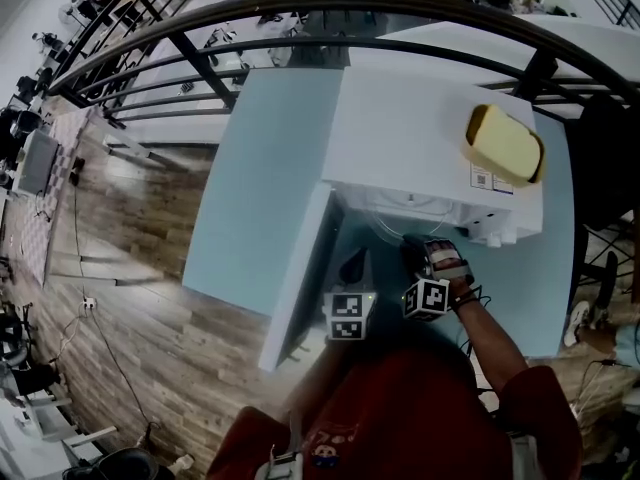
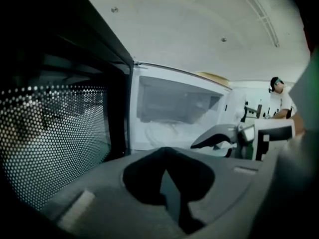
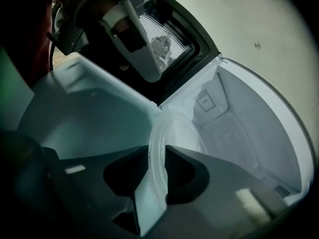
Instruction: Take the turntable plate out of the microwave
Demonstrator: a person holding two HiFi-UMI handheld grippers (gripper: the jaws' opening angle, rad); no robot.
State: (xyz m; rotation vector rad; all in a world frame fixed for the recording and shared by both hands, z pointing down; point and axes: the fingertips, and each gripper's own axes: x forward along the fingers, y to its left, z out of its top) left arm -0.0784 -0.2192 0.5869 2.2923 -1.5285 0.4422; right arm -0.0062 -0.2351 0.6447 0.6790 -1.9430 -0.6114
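Observation:
The clear glass turntable plate [image 3: 174,131] stands tilted on edge in the mouth of the white microwave [image 1: 430,148]. In the right gripper view my right gripper [image 3: 158,151] is shut on the plate's near rim, with the empty white cavity [image 3: 239,123] behind it. In the head view the right gripper [image 1: 418,251] sits at the microwave's opening. My left gripper [image 2: 164,152] is shut with nothing in it. It hovers beside the open door [image 2: 50,133], just left of the right gripper, and looks into the cavity [image 2: 174,108]. The head view shows the left gripper [image 1: 355,266] near the door's inner face.
The microwave door [image 1: 300,268] swings out to the left over the light blue table [image 1: 270,168]. A yellow sponge-like block [image 1: 505,143] lies on top of the microwave. A dark railing [image 1: 300,18] curves behind the table. A person [image 2: 279,98] stands far off.

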